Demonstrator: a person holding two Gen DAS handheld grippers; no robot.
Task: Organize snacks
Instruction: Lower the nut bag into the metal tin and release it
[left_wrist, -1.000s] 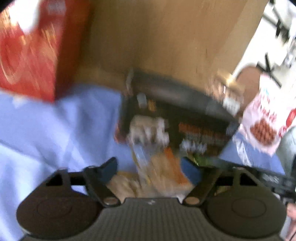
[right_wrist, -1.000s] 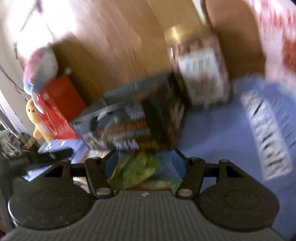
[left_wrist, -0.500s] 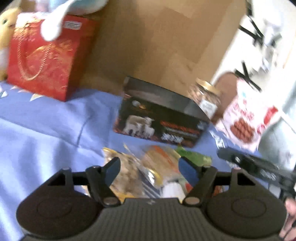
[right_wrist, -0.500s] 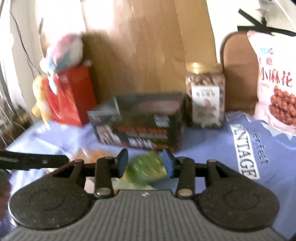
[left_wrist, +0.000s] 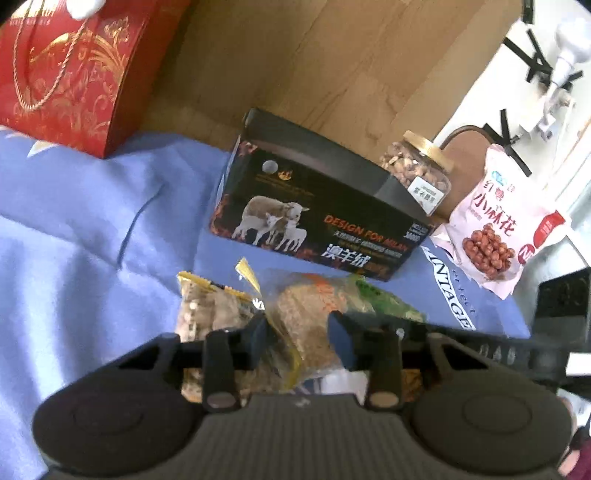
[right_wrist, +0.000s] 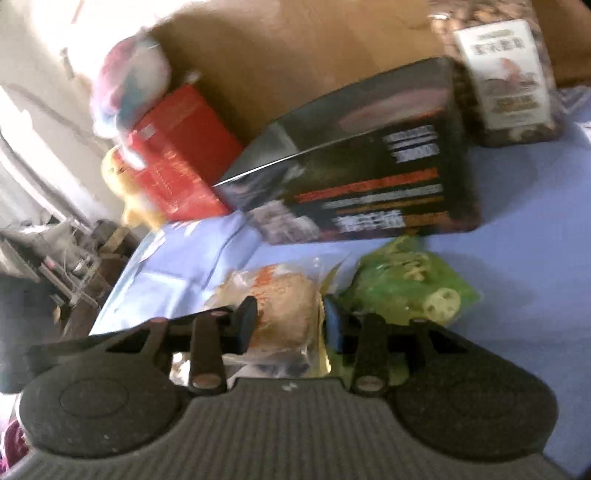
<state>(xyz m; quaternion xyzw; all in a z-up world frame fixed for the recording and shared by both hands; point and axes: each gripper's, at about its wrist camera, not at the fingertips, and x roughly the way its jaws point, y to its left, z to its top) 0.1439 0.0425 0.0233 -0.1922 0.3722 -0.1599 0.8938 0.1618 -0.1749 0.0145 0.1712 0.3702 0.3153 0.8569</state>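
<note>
Three small snack packets lie on the blue cloth (left_wrist: 85, 221): a yellow-edged one (left_wrist: 207, 310), a clear one with brown crumbly filling (left_wrist: 306, 314) and a green one (left_wrist: 388, 302). My left gripper (left_wrist: 297, 336) is partly open, its fingers on either side of the brown packet, just above it. My right gripper (right_wrist: 290, 321) is partly open over the same brown packet (right_wrist: 284, 306), with the green packet (right_wrist: 410, 291) to its right. Neither grips anything that I can see.
A black box with sheep on it (left_wrist: 314, 210) stands behind the packets. A nut jar (left_wrist: 421, 173) and a pink snack bag (left_wrist: 495, 225) are to its right, a red gift bag (left_wrist: 70, 70) to its left. A wooden board (left_wrist: 314, 59) backs them.
Both grippers have narrowed their opening and come down close over the brown packet. The right gripper has shifted left from the green packet to the brown one.
</note>
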